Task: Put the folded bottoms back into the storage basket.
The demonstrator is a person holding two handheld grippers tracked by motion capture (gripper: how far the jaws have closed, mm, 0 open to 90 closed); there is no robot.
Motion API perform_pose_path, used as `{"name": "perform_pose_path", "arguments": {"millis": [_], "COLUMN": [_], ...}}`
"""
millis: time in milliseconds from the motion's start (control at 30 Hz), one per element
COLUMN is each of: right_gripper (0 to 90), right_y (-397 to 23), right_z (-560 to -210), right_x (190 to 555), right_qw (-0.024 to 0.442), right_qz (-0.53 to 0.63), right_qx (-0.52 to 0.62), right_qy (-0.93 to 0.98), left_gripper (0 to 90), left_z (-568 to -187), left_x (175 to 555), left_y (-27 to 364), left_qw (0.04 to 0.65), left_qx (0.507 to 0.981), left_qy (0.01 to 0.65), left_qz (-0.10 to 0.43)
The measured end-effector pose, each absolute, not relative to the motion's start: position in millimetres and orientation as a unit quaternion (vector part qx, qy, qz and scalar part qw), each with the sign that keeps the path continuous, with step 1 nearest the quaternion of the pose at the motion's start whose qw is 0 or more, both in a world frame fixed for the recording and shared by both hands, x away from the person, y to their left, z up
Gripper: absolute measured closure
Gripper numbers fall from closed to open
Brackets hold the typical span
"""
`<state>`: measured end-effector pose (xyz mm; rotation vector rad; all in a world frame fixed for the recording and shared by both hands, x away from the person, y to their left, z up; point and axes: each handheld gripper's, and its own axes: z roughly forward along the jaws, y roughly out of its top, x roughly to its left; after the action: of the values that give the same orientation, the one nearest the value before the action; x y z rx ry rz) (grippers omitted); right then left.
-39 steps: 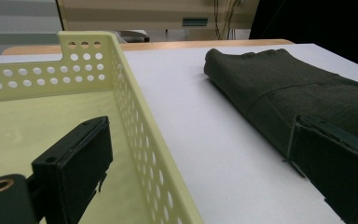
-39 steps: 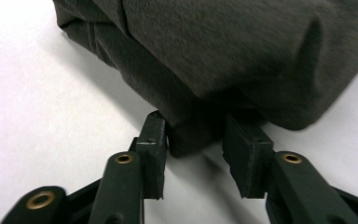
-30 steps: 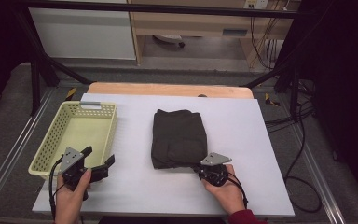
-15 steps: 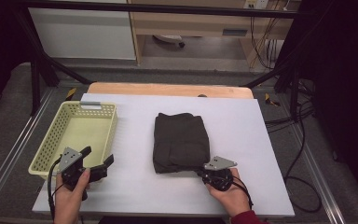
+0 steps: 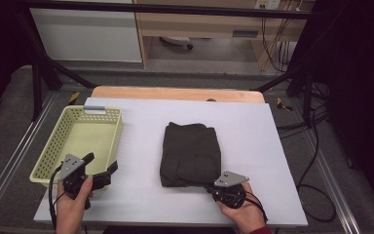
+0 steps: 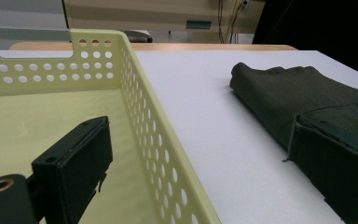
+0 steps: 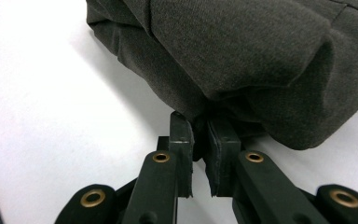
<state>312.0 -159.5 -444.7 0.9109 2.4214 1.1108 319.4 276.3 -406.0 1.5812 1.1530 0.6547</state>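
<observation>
1. The right gripper (image 7: pixel 198 154) has its fingers (image 7: pixel 182 140) clamped on a thin pinch of cloth at the near edge of the folded dark garment (image 5: pixel 191 153). So small a bite could slip free once the garment is pulled or lifted.
2. The garment lies at the centre of the table (image 5: pixel 253 131), at 3 o'clock from the yellow basket (image 5: pixel 119 129) and apart from it. Held only at its 5 o'clock corner, the stacked folds could unfurl and drag.
3. The left gripper (image 5: pixel 100 168) hovers at the basket's 5 o'clock corner with its fingers (image 6: pixel 74 163) apart and empty; with that side unsupported, the garment could sag against the basket rim.
</observation>
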Motion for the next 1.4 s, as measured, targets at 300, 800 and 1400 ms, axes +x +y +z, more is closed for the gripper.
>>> {"name": "perform_pose_path", "arguments": {"millis": [300,800,1400], "right_gripper": [82.2,62.2,6.9], "right_y": [-163.4,-170.9,-182.3], "right_z": [-444.7,-447.8,-433.4], "right_x": [303.3,295.8,286.5], "right_qw": [0.16,0.144,0.181], "right_qz": [0.388,0.39,0.42], "right_qx": [0.317,0.336,0.355], "right_qy": [0.851,0.845,0.816], "left_gripper": [6.0,6.0,6.0], "left_z": [-405.9,-405.8,-405.7], "left_x": [319.2,319.2,319.3], "left_y": [276.8,276.6,276.8], "left_qw": [0.514,0.512,0.513], "left_qx": [0.657,0.658,0.657], "left_qy": [0.48,0.48,0.48], "left_qz": [0.273,0.273,0.274]}}
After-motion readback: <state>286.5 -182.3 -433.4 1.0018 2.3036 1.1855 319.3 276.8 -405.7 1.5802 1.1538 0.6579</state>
